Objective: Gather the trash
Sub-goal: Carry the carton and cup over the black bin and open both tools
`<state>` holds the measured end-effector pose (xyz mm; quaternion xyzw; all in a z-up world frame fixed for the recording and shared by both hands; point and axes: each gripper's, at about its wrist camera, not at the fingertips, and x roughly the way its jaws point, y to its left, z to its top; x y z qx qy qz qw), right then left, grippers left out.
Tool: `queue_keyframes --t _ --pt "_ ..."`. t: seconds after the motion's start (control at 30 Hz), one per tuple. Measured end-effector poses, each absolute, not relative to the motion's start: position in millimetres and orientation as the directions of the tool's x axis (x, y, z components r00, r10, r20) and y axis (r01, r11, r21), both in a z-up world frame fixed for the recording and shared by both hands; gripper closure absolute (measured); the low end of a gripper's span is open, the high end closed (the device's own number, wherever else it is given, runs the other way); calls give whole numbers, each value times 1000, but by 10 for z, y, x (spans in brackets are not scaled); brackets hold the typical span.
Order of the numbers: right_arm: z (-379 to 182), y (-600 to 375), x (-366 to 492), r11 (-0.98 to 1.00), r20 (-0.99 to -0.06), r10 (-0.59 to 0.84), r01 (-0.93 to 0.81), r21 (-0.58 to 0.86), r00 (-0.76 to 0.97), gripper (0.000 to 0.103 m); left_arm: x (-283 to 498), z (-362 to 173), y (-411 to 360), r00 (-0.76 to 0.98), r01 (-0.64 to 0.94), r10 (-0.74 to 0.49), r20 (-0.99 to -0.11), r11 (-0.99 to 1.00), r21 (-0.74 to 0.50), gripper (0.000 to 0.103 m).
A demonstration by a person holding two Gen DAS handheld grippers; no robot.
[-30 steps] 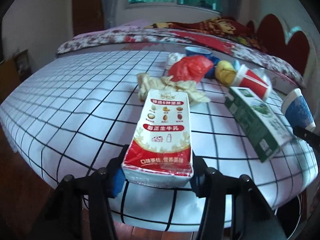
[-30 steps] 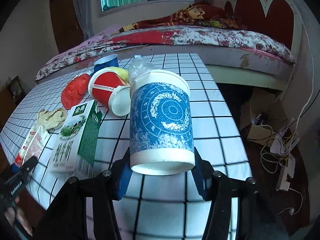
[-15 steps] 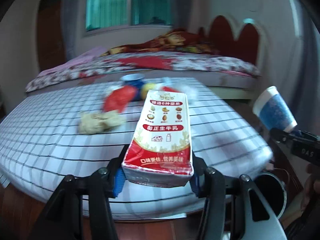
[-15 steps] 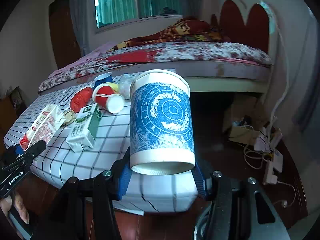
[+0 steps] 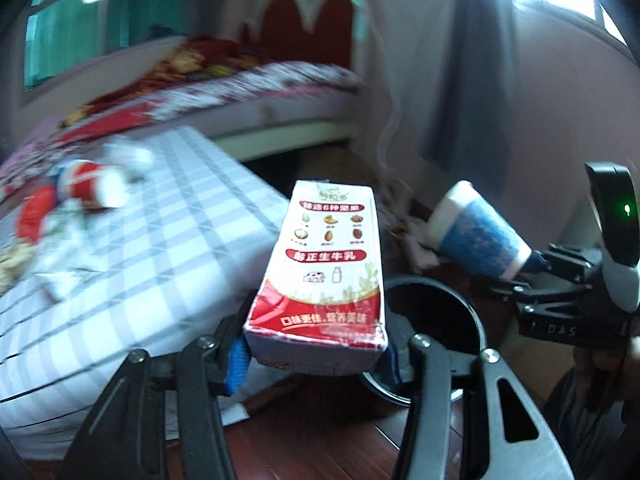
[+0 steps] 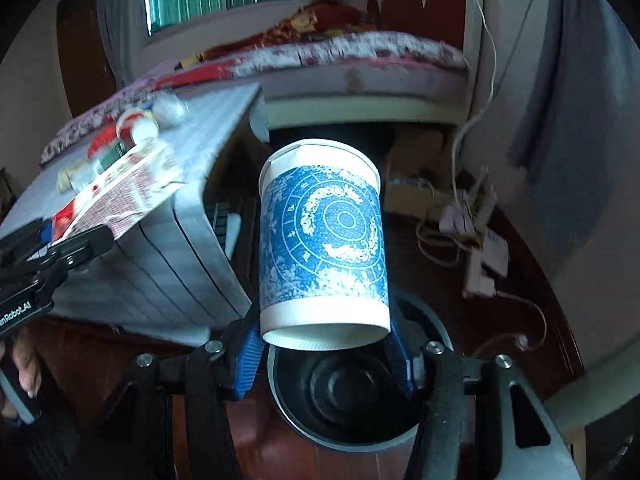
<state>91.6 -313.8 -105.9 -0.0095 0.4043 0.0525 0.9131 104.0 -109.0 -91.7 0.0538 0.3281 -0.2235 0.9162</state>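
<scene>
Left wrist view. My left hand-held gripper (image 5: 316, 360) is clenched on a red-and-white milk carton (image 5: 328, 268), its blue pads pressing the carton's lower sides; the carton fills the centre of the frame. Directly behind it, lower centre, lies the dark round mouth of a trash bin (image 5: 452, 320) on the wooden floor. At centre right I see my right hand-held gripper (image 5: 532, 264) grasping a blue patterned paper cup (image 5: 476, 236), the cup tilted with its white rim toward the upper left. The desk (image 5: 160, 248), under a checked cloth, occupies the left half; a red paper cup (image 5: 90, 188) lies on its side there, with other blurred litter at the left edge.

Right wrist view. My right hand-held gripper (image 6: 324, 344) holds the blue patterned paper cup (image 6: 322, 240) at centre frame, base toward the camera, the blue pads clamped on its lower sides. The trash bin (image 6: 348, 396) shows just below the cup, bottom centre. At left, the left hand-held gripper (image 6: 60, 244) carries the milk carton (image 6: 124, 192) in front of the desk's (image 6: 180, 256) corner.
</scene>
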Motion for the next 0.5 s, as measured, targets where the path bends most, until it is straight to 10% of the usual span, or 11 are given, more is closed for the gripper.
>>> queue_keyframes --t 0.4,0.47,0.5 --pt "-1799 -3563 1045 983 -856 113 -180 24 504 45 1233 -1473 -1806 457 589 -469 -756 796 -138 48" --pt "-1969 -3626 1086 990 -883 24 -136 -45 469 7 1253 -1516 -1761 435 572 -500 -749 796 -199 22" --pt "-2008 -3698 1095 994 -884 -1 -100 -53 467 6 1244 -1540 -1730 439 546 -491 -752 811 -211 9"
